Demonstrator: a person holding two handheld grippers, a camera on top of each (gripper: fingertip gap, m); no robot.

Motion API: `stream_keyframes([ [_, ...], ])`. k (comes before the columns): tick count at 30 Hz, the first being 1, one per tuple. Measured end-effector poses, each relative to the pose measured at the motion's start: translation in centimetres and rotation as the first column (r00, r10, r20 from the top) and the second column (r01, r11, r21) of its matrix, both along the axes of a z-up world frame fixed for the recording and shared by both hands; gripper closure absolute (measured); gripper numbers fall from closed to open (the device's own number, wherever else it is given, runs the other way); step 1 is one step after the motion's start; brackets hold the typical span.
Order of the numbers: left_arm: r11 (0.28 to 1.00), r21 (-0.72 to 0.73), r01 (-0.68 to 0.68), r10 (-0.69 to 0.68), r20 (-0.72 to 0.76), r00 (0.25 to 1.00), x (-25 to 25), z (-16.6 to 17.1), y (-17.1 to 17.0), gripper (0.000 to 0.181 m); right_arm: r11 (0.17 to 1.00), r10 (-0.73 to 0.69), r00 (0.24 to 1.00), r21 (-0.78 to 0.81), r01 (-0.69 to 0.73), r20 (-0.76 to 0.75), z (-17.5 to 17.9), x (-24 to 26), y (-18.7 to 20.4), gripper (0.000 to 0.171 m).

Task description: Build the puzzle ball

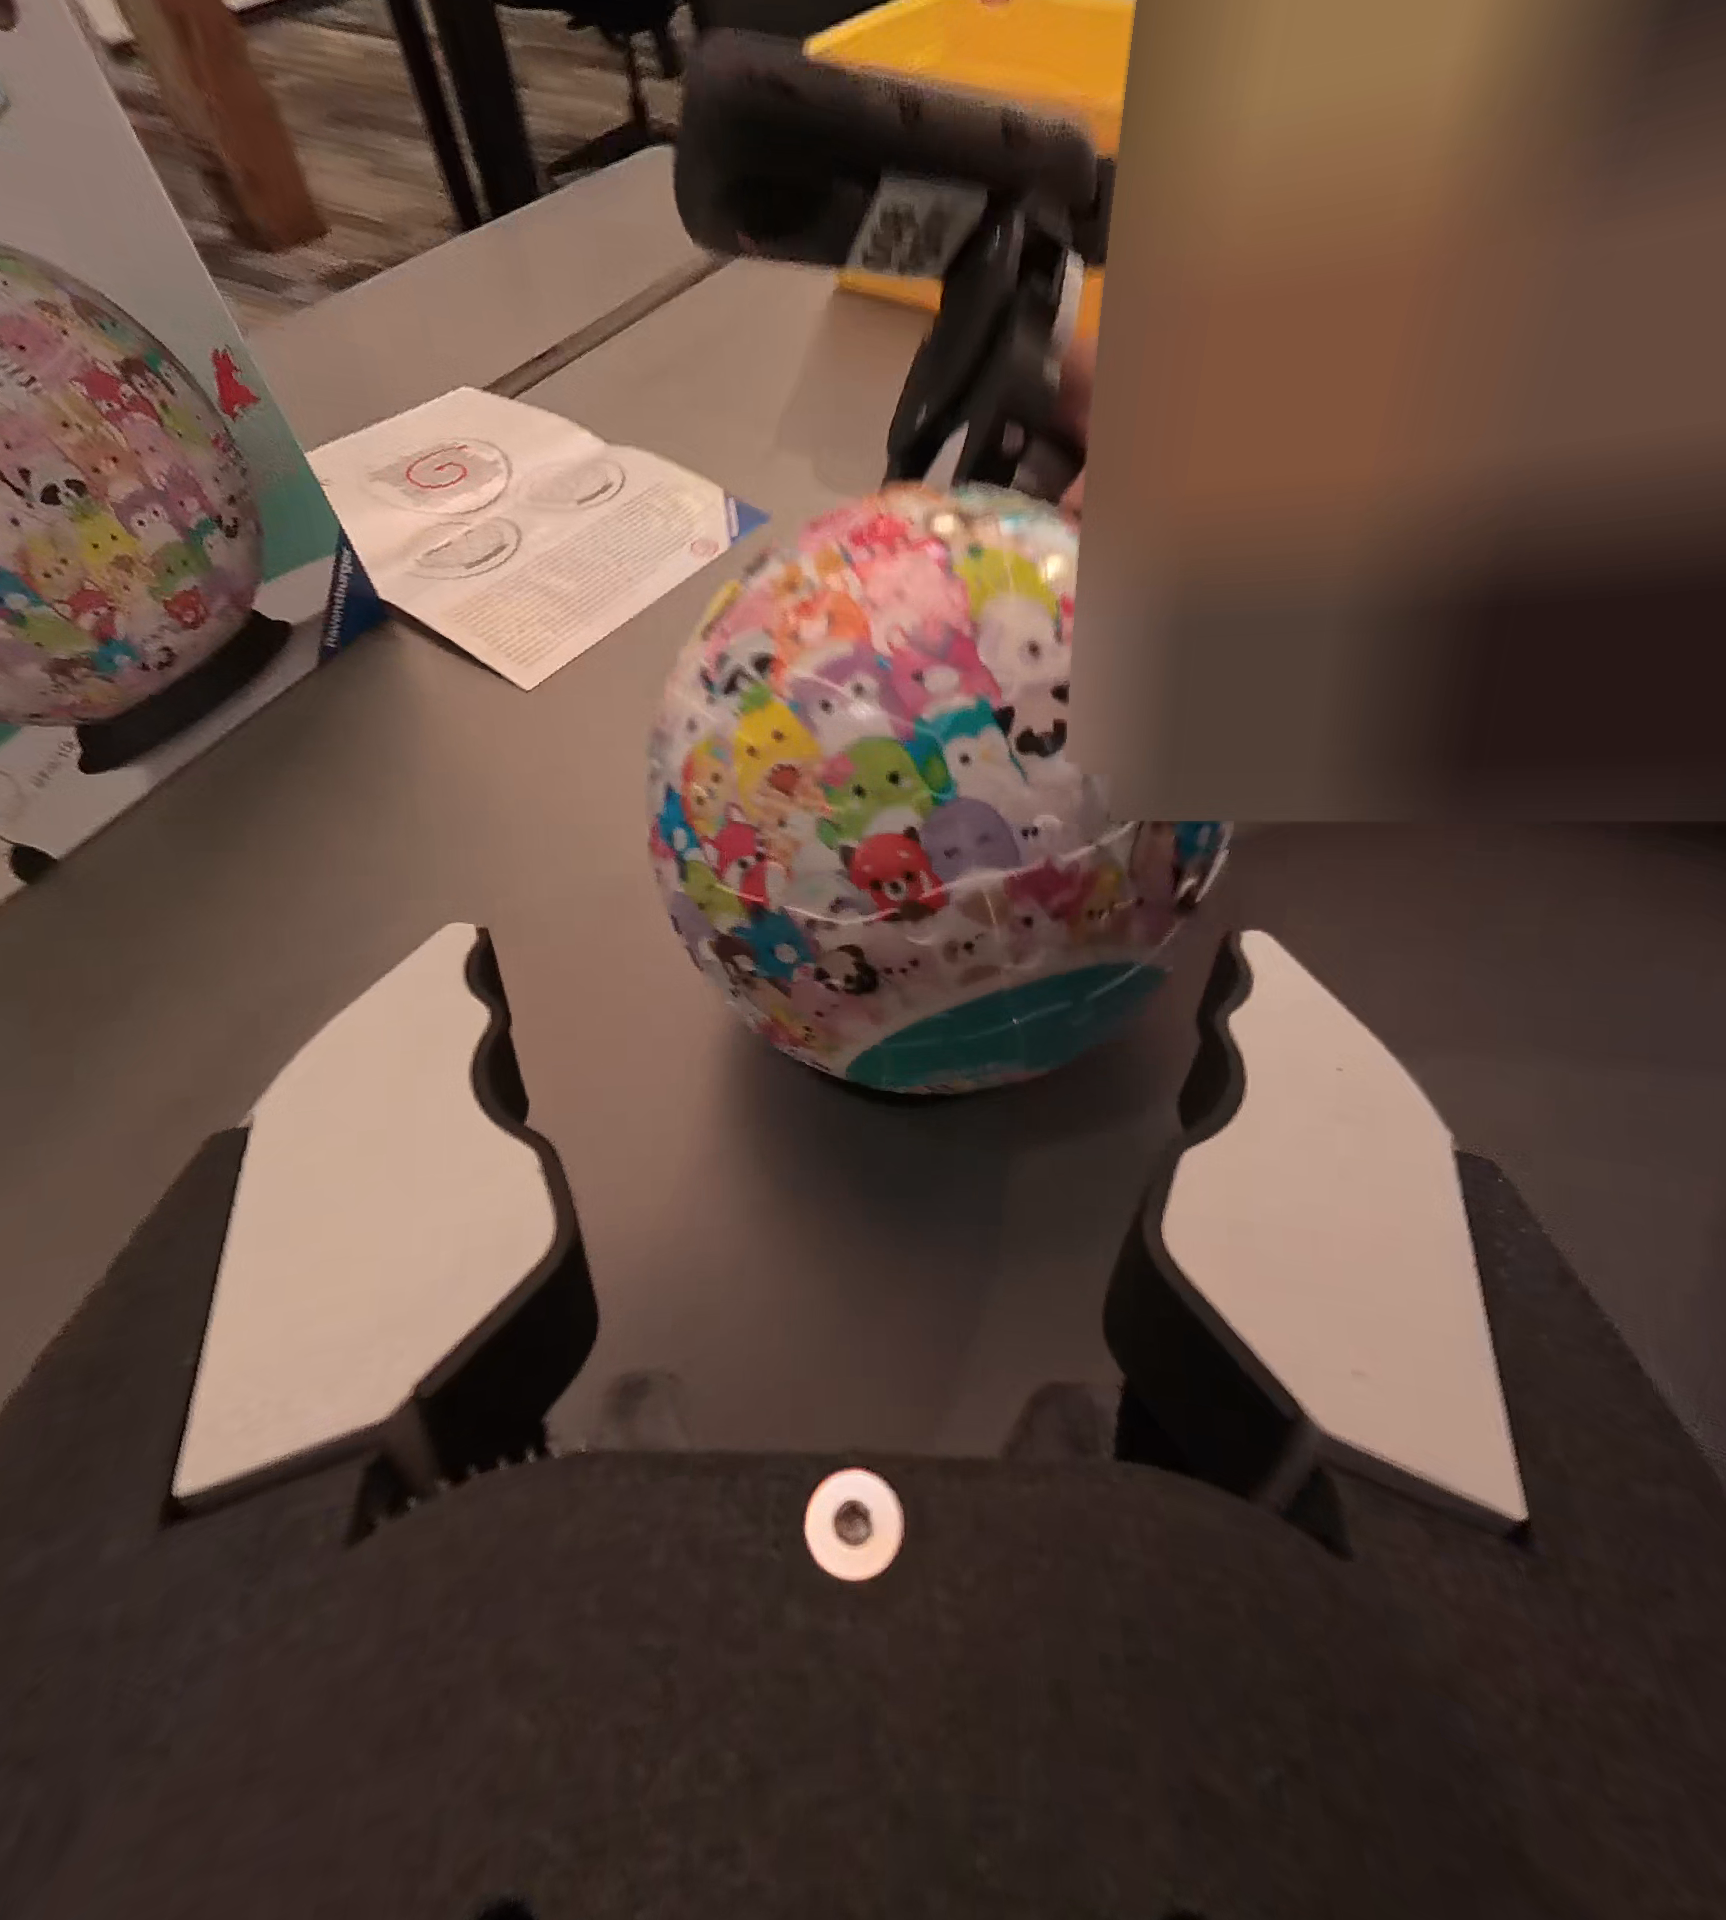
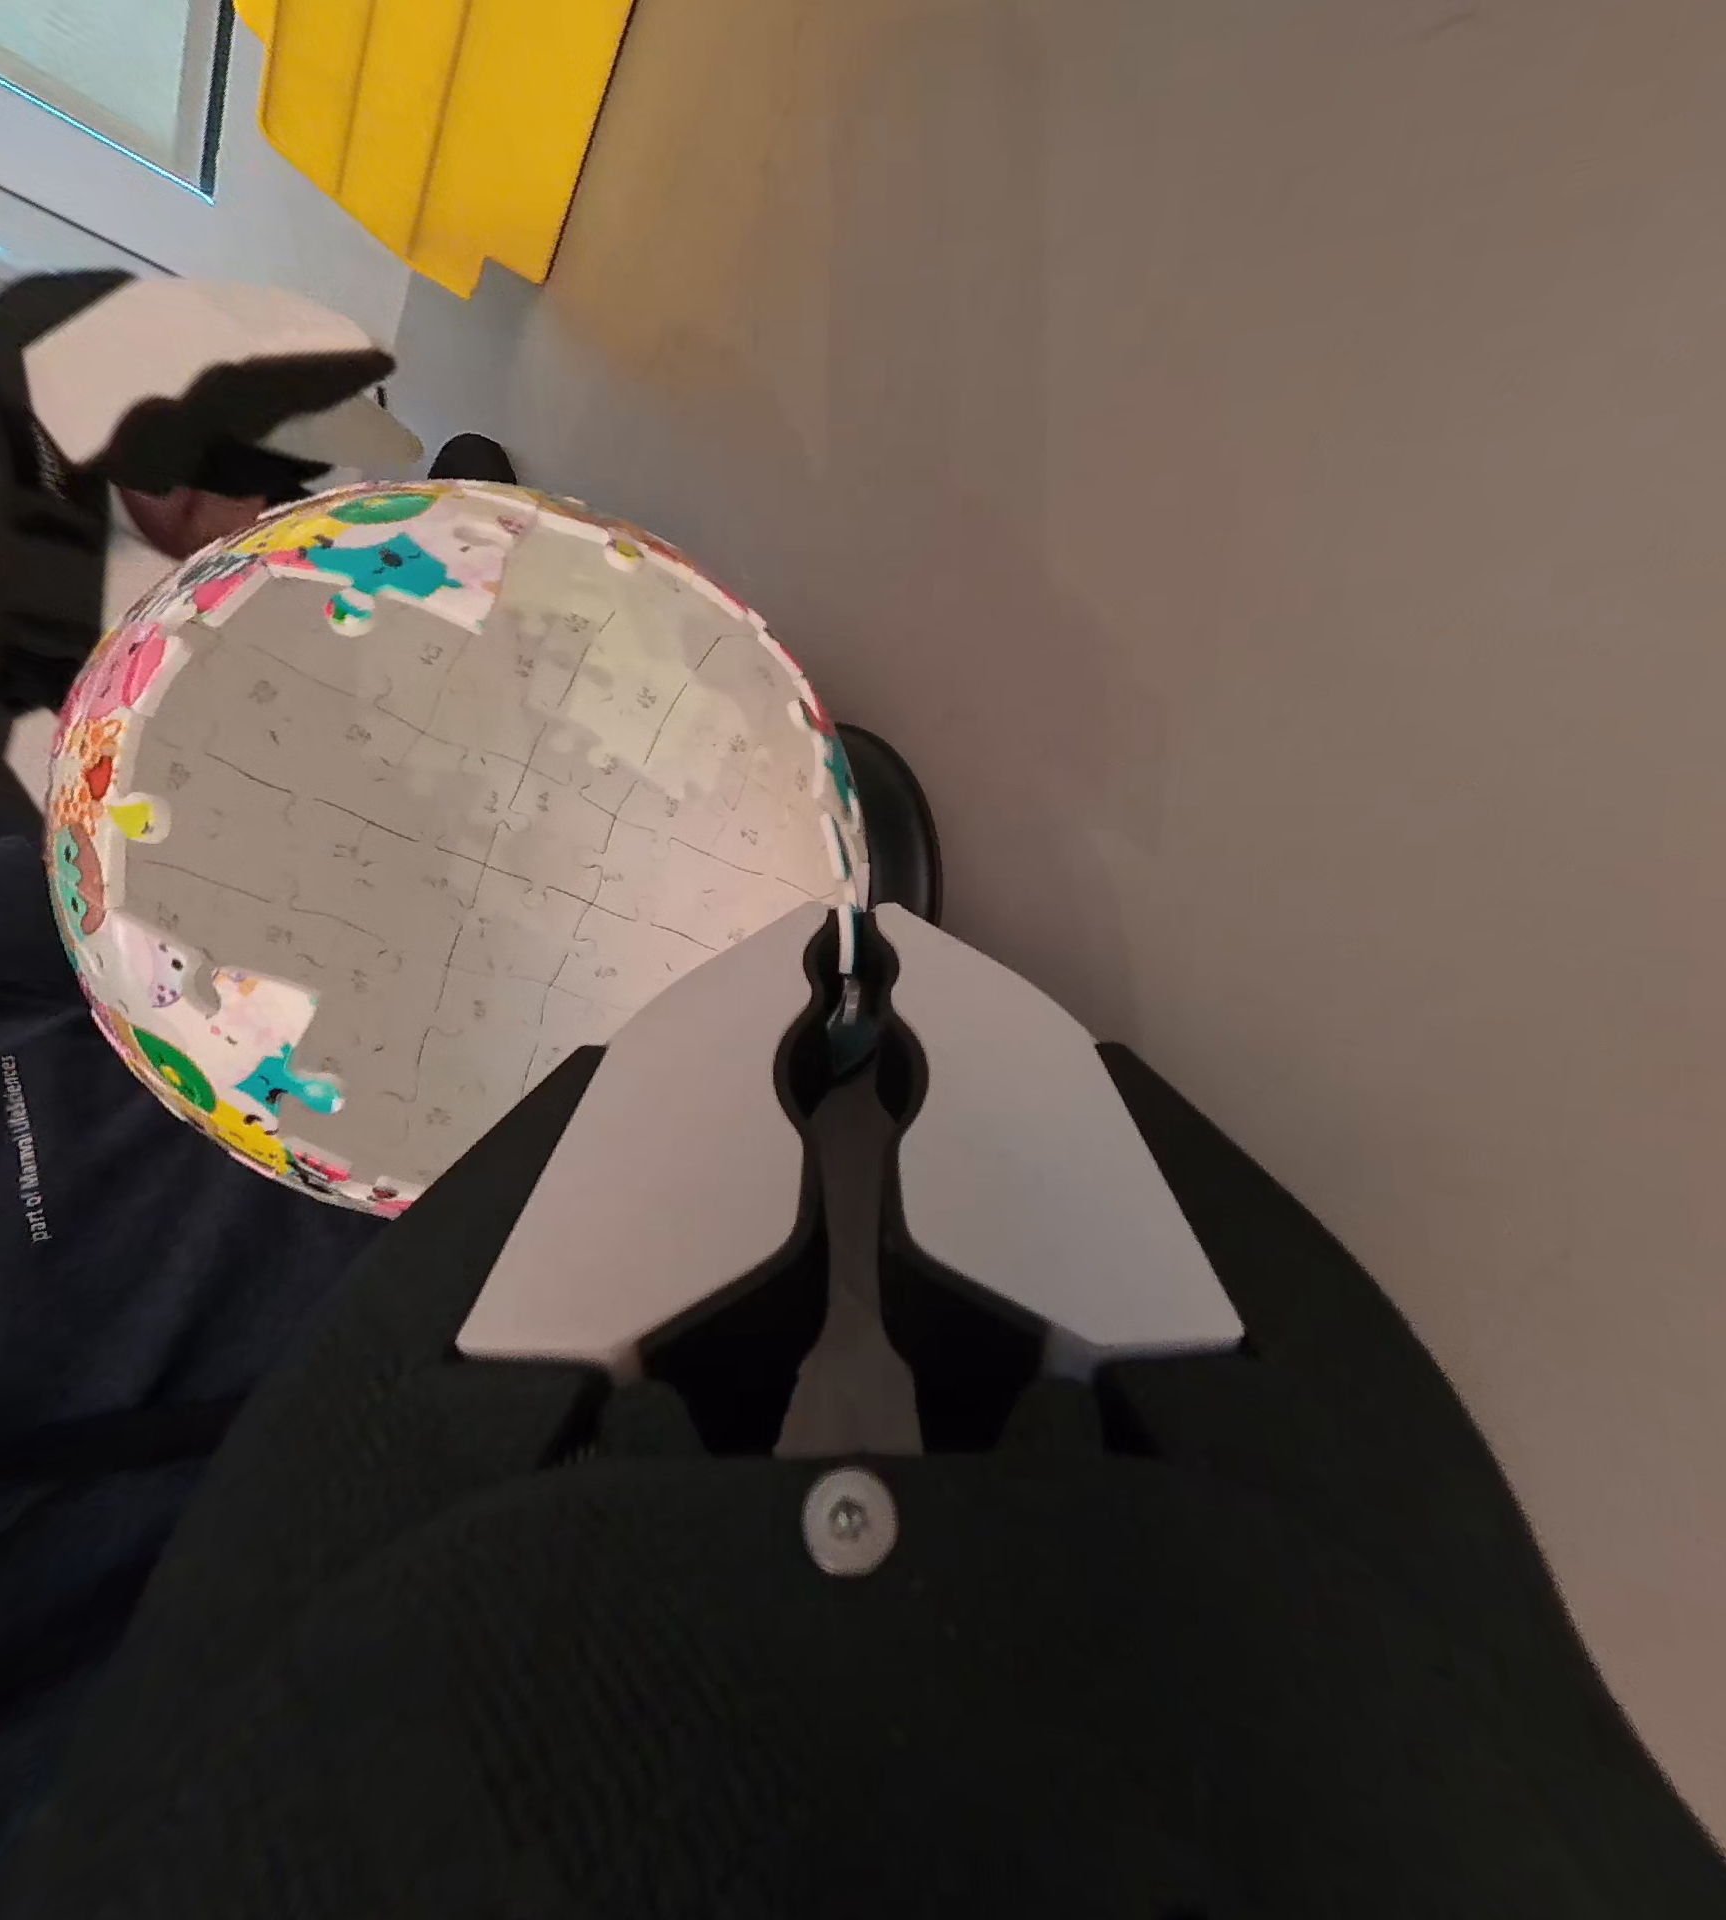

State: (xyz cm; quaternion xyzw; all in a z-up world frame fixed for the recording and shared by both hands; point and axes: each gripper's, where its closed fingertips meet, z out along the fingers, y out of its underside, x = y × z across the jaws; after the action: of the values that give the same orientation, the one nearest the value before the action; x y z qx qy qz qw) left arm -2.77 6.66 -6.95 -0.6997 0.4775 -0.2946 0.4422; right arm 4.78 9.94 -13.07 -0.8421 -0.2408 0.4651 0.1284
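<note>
Grey table (image 1: 423, 831) bears puzzle ball (image 1: 880, 790), opening up; right tool (image 2: 854, 935) pinches a piece (image 2: 846, 940), left tool (image 1: 859, 997) agape

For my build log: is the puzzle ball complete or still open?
Still open: puzzle ball shows its white inside through a large gap.

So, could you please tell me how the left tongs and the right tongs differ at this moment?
The left tongs are wide open and empty; the right tongs are shut on a puzzle piece. The left sit short of the puzzle ball; the right meet its open edge. Both share black bodies and pale fingers.
</note>
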Motion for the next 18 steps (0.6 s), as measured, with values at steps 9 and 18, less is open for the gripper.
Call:
stream_keyframes([
  [9, 0.997, 0.051, 0.064, -0.061, -0.066, 0.996, 2.5, -2.3, -0.7, 0.062, 1.000, 0.012, 1.000, -0.001, -0.012, 0.003, 0.0, 0.0, -0.2, 0.167],
  [18, 0.996, 0.057, 0.074, -0.069, -0.080, 0.994, 2.5, -2.3, -0.9, 0.062, 1.000, 0.012, 1.000, -0.008, -0.012, -0.008, 0.2, 0.0, -0.2, 0.165],
])
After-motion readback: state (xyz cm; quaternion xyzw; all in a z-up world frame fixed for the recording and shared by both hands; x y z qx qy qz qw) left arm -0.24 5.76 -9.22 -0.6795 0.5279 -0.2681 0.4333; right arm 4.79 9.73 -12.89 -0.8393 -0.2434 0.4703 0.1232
